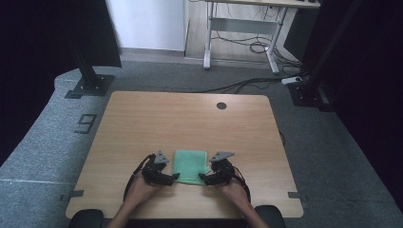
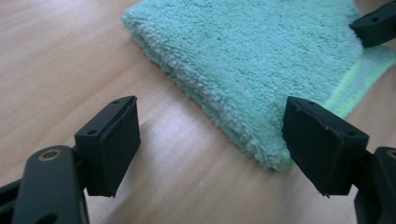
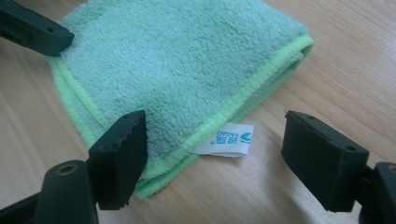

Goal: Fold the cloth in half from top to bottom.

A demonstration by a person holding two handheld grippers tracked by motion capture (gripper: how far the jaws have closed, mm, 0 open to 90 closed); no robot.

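Green folded towel [image 1: 190, 166], lower centre of wooden table [image 1: 190, 118]. Left gripper [image 1: 174, 177] and right gripper [image 1: 203, 177] flank it, jaws wide, empty. Step: released after fold; next calls for regrasping an edge.

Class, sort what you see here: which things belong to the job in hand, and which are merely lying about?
Part of the job: folded green cloth with its white label; left gripper; right gripper, both open beside it.

Lying about: grommet hole in the table; desk frame; floor cables.
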